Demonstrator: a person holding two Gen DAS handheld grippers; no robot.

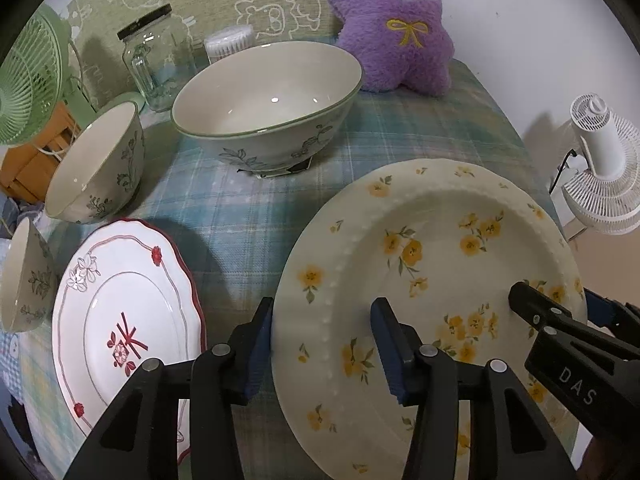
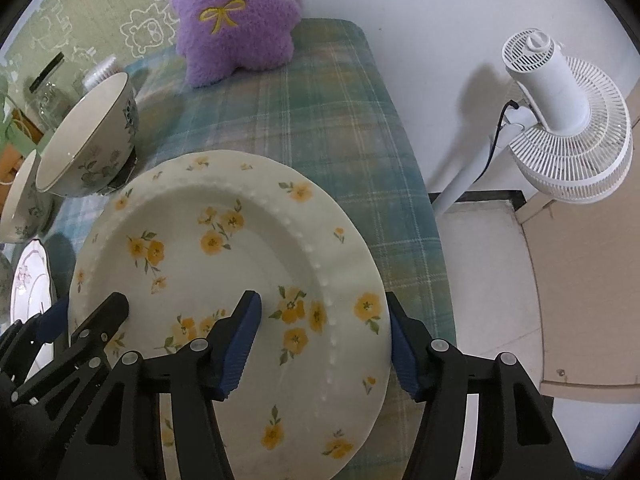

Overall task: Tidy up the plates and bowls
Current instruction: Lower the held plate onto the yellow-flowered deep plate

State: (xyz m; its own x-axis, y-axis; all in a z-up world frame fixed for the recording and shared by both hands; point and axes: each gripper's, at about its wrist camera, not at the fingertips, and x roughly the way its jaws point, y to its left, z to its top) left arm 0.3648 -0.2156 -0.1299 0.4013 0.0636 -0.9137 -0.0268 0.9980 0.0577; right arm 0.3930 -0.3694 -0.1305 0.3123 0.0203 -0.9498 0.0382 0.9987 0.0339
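A cream plate with yellow flowers [image 1: 436,248] lies tilted over the plaid cloth; it also shows in the right wrist view [image 2: 224,240]. My left gripper [image 1: 322,320] is open, its fingers straddling the plate's left rim. My right gripper [image 2: 320,316] is open, straddling the plate's right rim; it also shows in the left wrist view [image 1: 560,308]. A white plate with red trim [image 1: 120,312] lies at the left. A large floral bowl [image 1: 268,108], a medium bowl [image 1: 100,164] and a small bowl [image 1: 24,276] stand behind and left.
A purple plush toy [image 1: 396,24], a glass jar [image 1: 152,64] and a cotton-swab tub [image 1: 228,44] stand at the back. A green fan [image 1: 28,80] is at the far left. A white fan [image 2: 560,120] stands off the table's right edge [image 2: 416,184].
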